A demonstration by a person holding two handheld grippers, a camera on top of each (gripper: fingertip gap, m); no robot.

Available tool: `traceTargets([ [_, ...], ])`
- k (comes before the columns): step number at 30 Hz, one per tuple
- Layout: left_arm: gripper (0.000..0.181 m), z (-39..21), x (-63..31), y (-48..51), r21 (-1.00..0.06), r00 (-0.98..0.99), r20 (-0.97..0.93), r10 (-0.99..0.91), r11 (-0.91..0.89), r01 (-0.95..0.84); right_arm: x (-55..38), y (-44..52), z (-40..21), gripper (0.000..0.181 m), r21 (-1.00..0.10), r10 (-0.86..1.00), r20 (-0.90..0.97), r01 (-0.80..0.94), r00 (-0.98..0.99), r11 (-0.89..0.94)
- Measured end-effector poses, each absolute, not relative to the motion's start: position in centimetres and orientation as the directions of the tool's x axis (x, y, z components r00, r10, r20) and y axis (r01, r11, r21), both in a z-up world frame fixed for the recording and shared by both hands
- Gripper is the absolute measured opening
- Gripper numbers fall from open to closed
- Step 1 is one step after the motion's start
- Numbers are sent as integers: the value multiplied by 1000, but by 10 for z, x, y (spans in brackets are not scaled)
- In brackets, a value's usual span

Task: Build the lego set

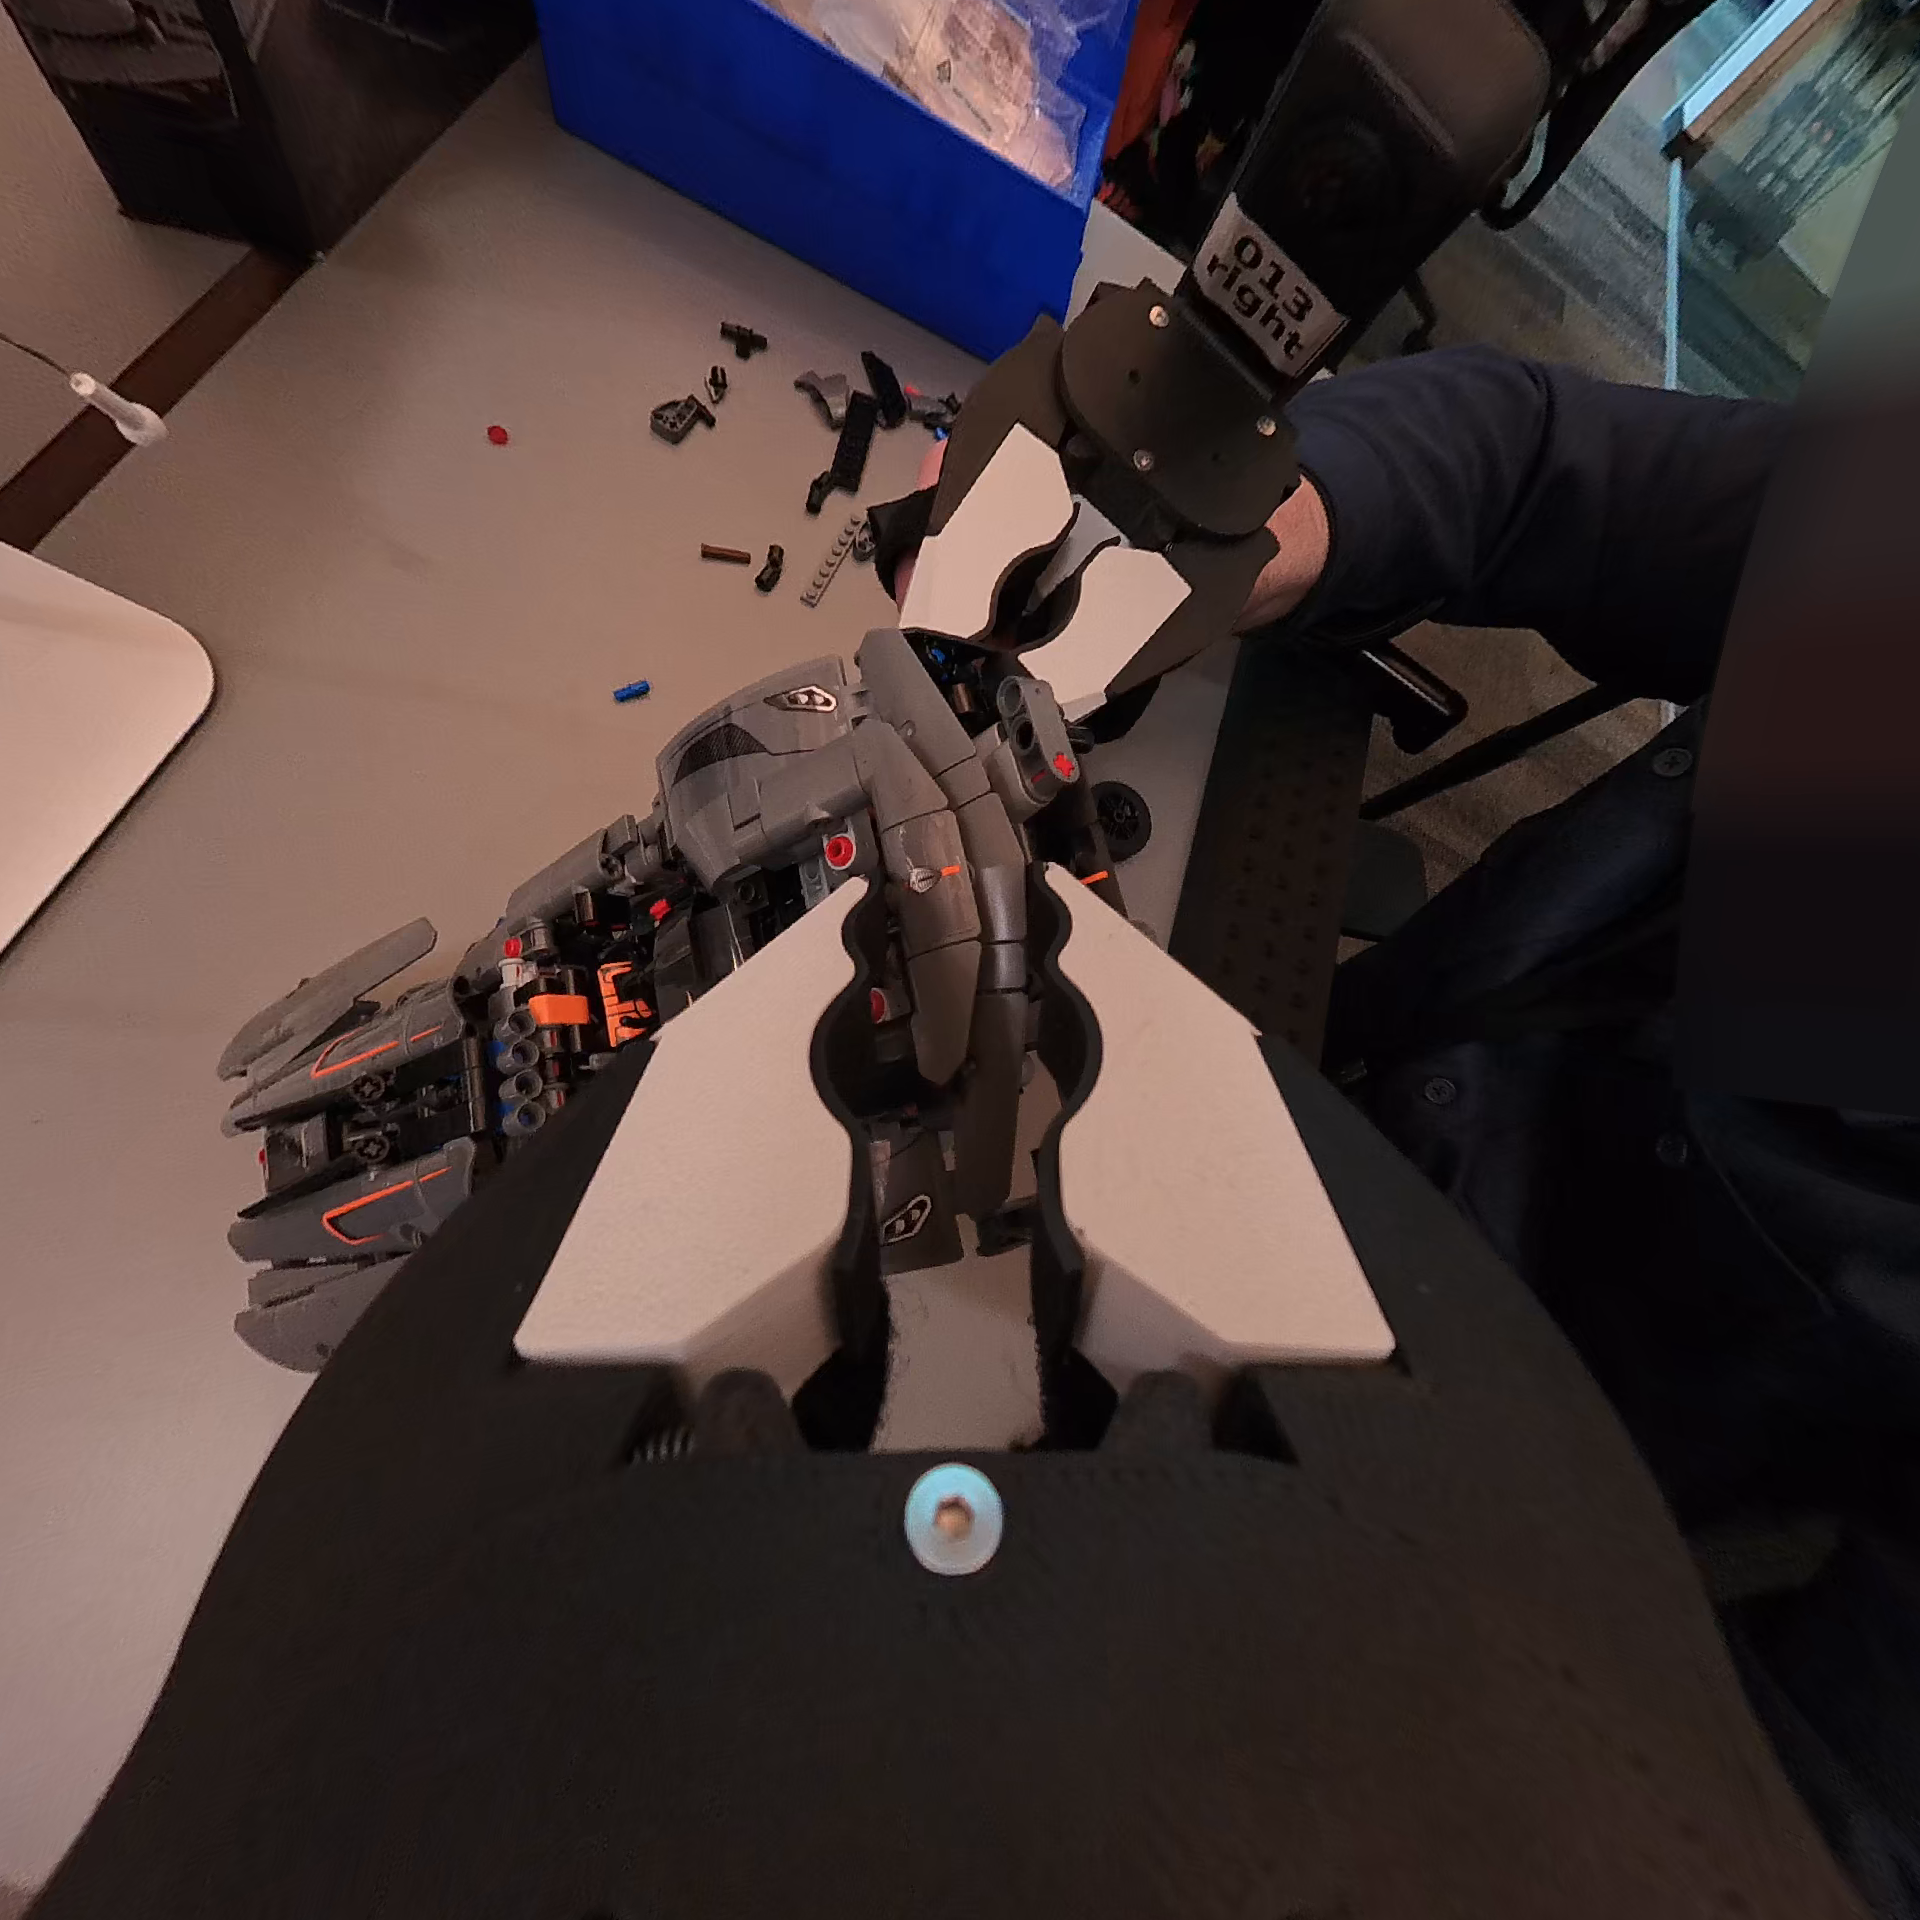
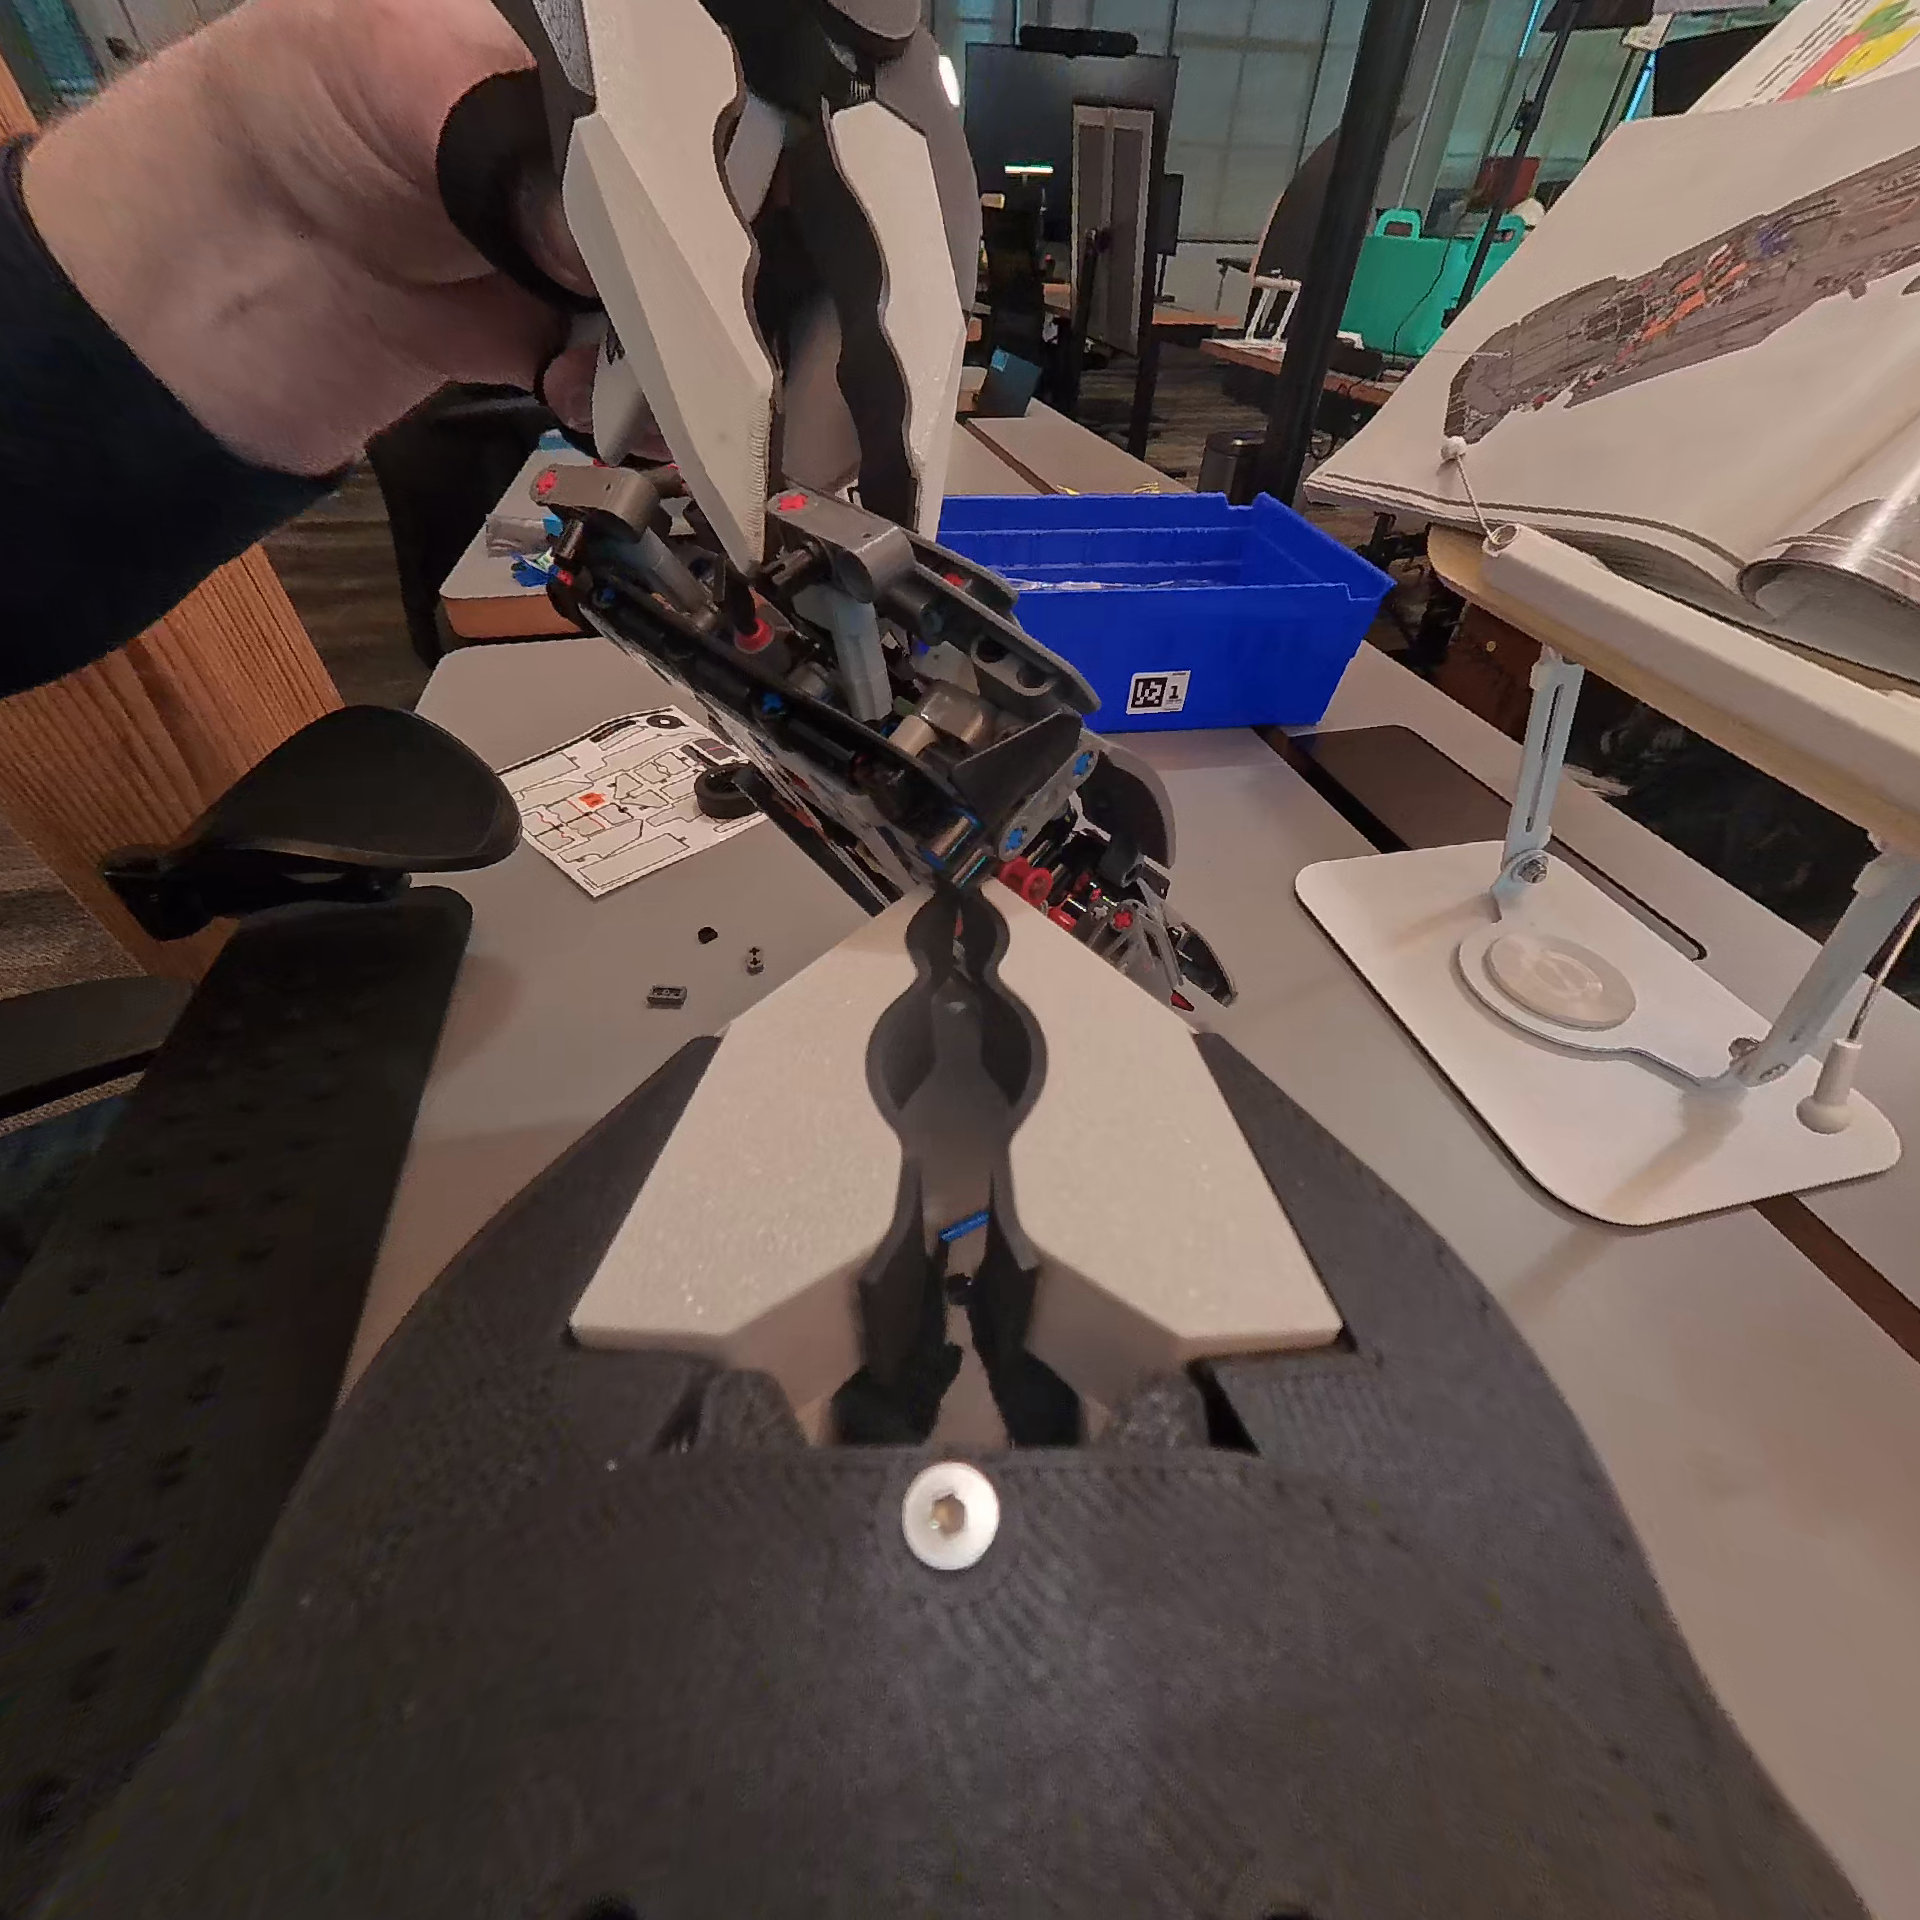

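Observation:
A grey lego car (image 1: 769,790) with orange trim and black inner parts is tilted up off the grey table (image 1: 416,582). My left gripper (image 1: 956,883) is shut on the car's grey curved side panels. In the right wrist view the left gripper (image 2: 831,530) comes down from the top, holding the car (image 2: 883,707) with its underside showing. My right gripper (image 2: 951,904) is shut, its tips touching the car's lower edge. A small blue piece (image 2: 961,1229) shows in the gap between its fingers; I cannot tell if it is held. The right gripper (image 1: 1013,634) sits at the car's far end.
Loose black and grey pieces (image 1: 852,436) lie beyond the car, with a blue pin (image 1: 630,688) and a red stud (image 1: 498,433). A blue bin (image 2: 1195,613) stands behind. An instruction book (image 2: 1662,343) rests on a white stand (image 2: 1558,1091) at right. A sticker sheet (image 2: 623,810) and a chair armrest (image 2: 312,810) are at left. Some 6 cm of space lies between my two pairs of fingers.

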State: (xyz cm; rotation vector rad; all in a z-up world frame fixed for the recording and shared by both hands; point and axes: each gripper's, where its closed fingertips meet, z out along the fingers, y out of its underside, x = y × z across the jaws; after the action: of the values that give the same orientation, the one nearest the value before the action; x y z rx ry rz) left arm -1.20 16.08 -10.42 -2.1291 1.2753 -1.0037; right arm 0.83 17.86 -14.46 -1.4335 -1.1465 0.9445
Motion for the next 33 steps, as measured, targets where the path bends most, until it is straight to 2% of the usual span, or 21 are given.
traceTargets([
  [9, 24, -102, -9, 166, -734, 283, 375, -883, -470, -491, 9, 181, -145, 0, -986, 969, 17, 163, 245, -24],
  [33, 24, -103, -10, 163, -748, 275, 375, -885, -464, -475, 9, 179, -145, 0, -986, 971, 24, 168, 239, -17],
])
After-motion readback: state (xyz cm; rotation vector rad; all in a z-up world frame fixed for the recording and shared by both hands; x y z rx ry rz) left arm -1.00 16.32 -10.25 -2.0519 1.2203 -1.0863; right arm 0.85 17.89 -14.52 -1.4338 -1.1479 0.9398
